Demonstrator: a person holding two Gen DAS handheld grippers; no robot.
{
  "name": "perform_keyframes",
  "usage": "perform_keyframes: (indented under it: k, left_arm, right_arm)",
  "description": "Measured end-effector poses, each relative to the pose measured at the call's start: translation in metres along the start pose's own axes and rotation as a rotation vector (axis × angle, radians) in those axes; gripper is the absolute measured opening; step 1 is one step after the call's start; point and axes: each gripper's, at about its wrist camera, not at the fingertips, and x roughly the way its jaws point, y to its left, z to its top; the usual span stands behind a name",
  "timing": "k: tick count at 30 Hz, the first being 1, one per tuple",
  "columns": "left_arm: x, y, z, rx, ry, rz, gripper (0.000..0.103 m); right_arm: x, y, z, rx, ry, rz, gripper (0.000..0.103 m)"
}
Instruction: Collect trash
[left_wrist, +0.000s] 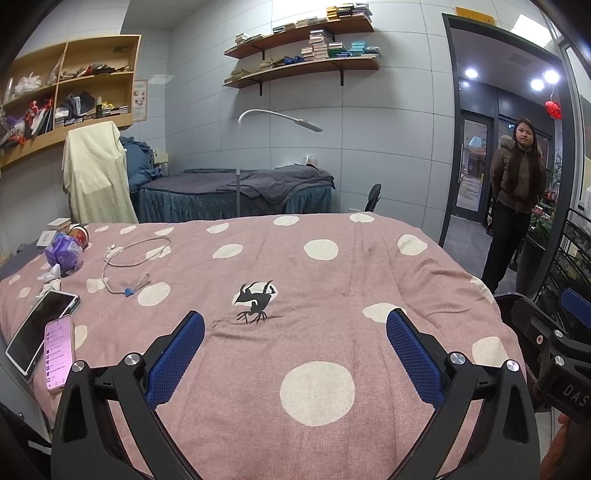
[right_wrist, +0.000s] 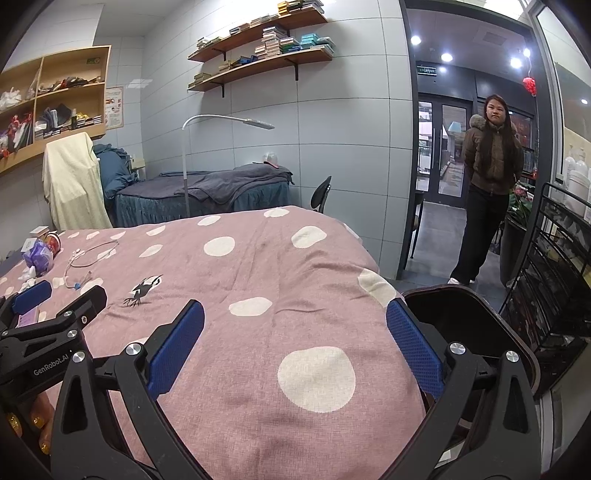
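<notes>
Bed (left_wrist: 332, 369): pink spotted cover, mostly bare; clutter sits at its far left corner.
Bin (right_wrist: 461, 317): dark, open-topped, just off the bed's right edge; inside too dark to tell the contents.
Left gripper (left_wrist: 295, 350): jaws spread, nothing between them, over the bed's near middle.
Right gripper (right_wrist: 295, 339): jaws spread, empty, near the bin.
Phones (left_wrist: 40, 332): two, at the left edge, not trash.
Cable (left_wrist: 136, 254): looped, beside the clutter.
Purple wrapper (left_wrist: 63, 253): crumpled, far left.
Tissues (left_wrist: 50, 278): white scraps touching the wrapper.
Progress: wrapper and tissues lie on the bed, well apart from the bin; those are left to collect.
</notes>
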Motion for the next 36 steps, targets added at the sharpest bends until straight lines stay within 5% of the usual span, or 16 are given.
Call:
perform_keyframes:
  k: [36]
  left_arm:
    - [0.0019, -0.0027, -0.0008, -0.008, 0.016, 0.009, 0.097]
  right_arm:
    - [0.0041, -0.0009, -0.0037, 0.004, 0.006, 0.003, 0.097]
